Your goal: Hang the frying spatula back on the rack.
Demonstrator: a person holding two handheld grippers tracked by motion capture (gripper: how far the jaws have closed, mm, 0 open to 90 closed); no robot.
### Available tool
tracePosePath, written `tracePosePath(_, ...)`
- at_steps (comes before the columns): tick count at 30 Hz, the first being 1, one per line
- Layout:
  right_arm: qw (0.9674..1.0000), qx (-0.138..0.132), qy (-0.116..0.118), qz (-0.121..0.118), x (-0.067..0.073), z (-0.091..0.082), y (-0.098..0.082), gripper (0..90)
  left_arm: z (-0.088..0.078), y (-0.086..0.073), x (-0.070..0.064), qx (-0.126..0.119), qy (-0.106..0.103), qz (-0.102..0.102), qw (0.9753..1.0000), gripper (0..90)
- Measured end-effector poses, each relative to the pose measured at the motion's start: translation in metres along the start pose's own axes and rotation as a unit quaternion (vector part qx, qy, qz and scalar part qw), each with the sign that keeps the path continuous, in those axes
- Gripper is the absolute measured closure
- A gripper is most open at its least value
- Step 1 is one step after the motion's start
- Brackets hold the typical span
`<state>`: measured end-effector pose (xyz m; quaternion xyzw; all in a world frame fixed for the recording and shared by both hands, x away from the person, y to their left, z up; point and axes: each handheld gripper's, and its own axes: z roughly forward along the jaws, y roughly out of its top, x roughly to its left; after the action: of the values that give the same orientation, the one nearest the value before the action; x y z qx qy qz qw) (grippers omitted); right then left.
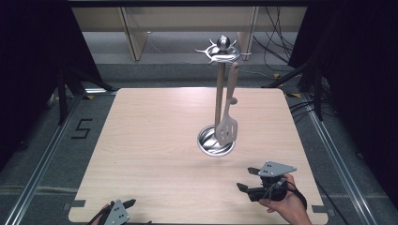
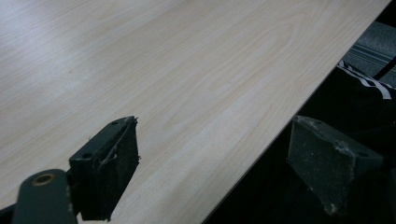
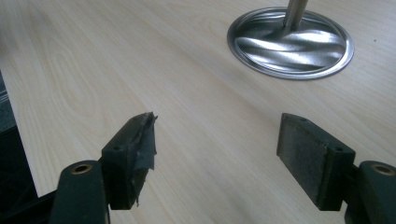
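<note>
Closest to the high camera is my left gripper, parked at the near edge of the pale wood-grain table, tips poking up and right. My right gripper sits in my right hand near the front right corner, lying about level and aimed left across the board, jaws spread with nothing in them. The thing I'm after is the slotted stainless-steel spatula hanging from the top ring of the shiny metal utensil stand, blade dangling just above the stand's round base, a bit beyond my right gripper.

My guess: it's light, rigid and slick, and it'll swing on its hook if I bump it. I'd pinch the flat handle around mid-length, across the thin faces, then lift to unhook. The blade looks like a worse spot, since it's wider and slotted.

Left gripper view: the black pads stand wide apart and hold nothing, one over the table top and the other hanging off past its edge.

Right gripper view: pads also wide, bare wood between them, and the stand's dished base with its post sits ahead and a little right. The spatula is above the frame here.
</note>
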<state>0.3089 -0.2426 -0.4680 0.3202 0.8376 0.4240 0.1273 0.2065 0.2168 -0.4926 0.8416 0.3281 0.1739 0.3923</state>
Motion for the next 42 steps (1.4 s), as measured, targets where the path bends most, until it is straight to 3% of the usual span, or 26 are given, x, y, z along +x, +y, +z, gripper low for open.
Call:
tracePosePath(2,1.0,0.002,0.003,0.008,0.001,-0.001,-0.003,29.1,0.0,0.0,0.0,0.003,0.0,0.004,1.0,15.4)
tracePosePath(5,1.0,0.003,0.0,-0.002,0.0,-0.002,-0.007,29.1,0.001,-0.001,0.0,-0.003,0.008,0.005,1.0,15.4)
tracePosePath(6,0.9999,0.007,0.0,0.008,0.002,-0.003,-0.008,29.1,0.003,-0.001,-0.002,-0.014,0.003,-0.01,0.9999,15.4)
tracePosePath(7,1.0,0.007,0.003,-0.003,0.001,-0.003,-0.009,29.1,0.003,-0.001,-0.002,-0.013,0.004,-0.009,0.9999,15.5)
tracePosePath(12,1.0,0.007,-0.006,-0.001,0.002,-0.005,-0.014,29.1,0.002,-0.001,-0.002,-0.012,0.002,-0.009,0.9999,15.4)
tracePosePath(16,0.9999,0.011,-0.006,0.004,0.004,-0.006,-0.017,29.1,0.002,0.0,-0.001,0.003,-0.004,0.0,1.0,15.4)
tracePosePath(17,0.9999,0.009,-0.008,-0.001,0.004,-0.006,-0.018,29.1,0.003,-0.001,-0.003,-0.008,0.0,-0.005,1.0,15.4)
tracePosePath(23,0.9998,0.014,-0.01,0.01,0.006,-0.007,-0.022,29.1,0.002,-0.001,-0.002,-0.002,0.001,0.0,1.0,15.5)
tracePosePath(24,0.9999,0.015,-0.003,0.002,0.005,-0.007,-0.022,29.1,0.003,-0.002,-0.002,-0.004,0.0,-0.001,1.0,15.4)
tracePosePath(25,0.9999,0.014,-0.009,0.002,0.005,-0.008,-0.023,29.1,0.002,-0.001,0.0,0.006,0.0,0.008,1.0,15.4)
tracePosePath(30,0.9996,0.021,-0.017,-0.001,0.007,-0.01,-0.028,29.1,0.003,-0.001,-0.002,0.002,0.001,0.002,1.0,15.4)
tracePosePath(33,0.9994,0.022,-0.016,0.019,0.01,-0.011,-0.031,29.1,0.004,-0.002,-0.002,0.001,0.003,0.002,1.0,15.4)
tracePosePath(34,0.9996,0.018,-0.02,0.007,0.008,-0.011,-0.031,29.1,0.004,-0.002,-0.002,0.006,0.003,0.005,1.0,15.4)
tracePosePath(38,0.9993,0.023,-0.023,0.016,0.012,-0.013,-0.034,28.5,0.003,-0.001,-0.002,0.003,0.0,0.004,1.0,15.4)
tracePosePath(42,0.9996,0.018,-0.018,0.007,0.011,-0.014,-0.036,28.1,0.003,-0.002,-0.001,0.007,0.002,0.008,0.9999,15.4)
